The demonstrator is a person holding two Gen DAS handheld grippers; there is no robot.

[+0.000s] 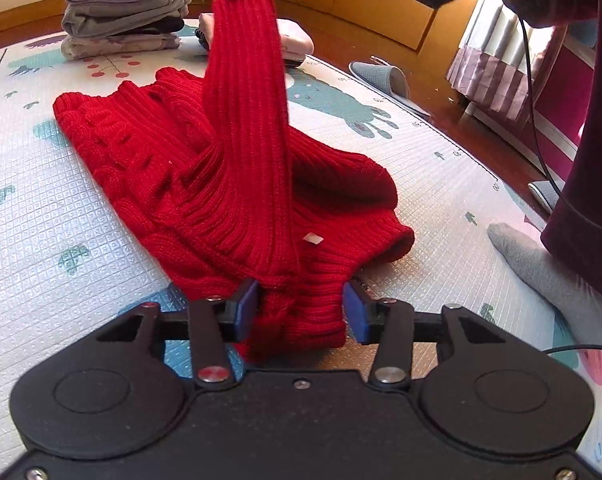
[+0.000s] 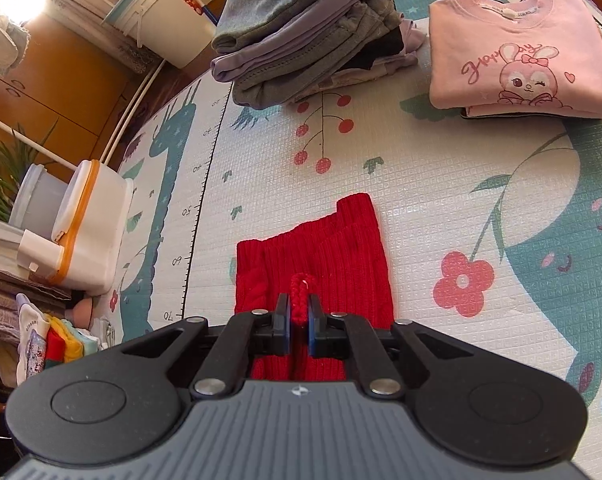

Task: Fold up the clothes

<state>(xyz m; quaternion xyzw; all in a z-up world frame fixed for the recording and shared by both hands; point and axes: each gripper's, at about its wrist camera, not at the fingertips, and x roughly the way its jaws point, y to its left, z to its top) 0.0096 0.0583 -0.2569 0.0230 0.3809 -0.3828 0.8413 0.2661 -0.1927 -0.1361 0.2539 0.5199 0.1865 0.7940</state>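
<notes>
left gripper (image 1: 301, 308): jaws are standing partly apart around a bunched fold of the red sweater (image 1: 205, 168) at the near edge; whether the blue pads (image 1: 248, 307) are pressing the knit or only flanking it is hard to tell from this angle.
right gripper (image 2: 299, 312): jaws are pinching almost shut on a small ridge of the sleeve (image 1: 245, 100) edge — in the left wrist view it is sitting at twelve o'clock, holding that sleeve up in a long hanging strip.
sweater, place: the body is lying spread on the play mat (image 1: 41, 240), running from the near gripper out toward ten o'clock; the sleeve is rising from its middle.
sweater, handling: a thick ribbed and cable knit, so it is probably behaving as soft, stretchy and fairly weighty — the raised sleeve is already sagging under its own pull. It is not fragile or slippery; the ribs are giving good bite.
where to hold: cuffs, hem band and shoulder seams are looking the firmest places; a pinch mid-panel would likely just stretch.
far ground: a grey stack of folded clothes (image 1: 129, 8) is sitting at eleven o'clock, with a pink folded top (image 2: 517, 56) beside it.
</notes>
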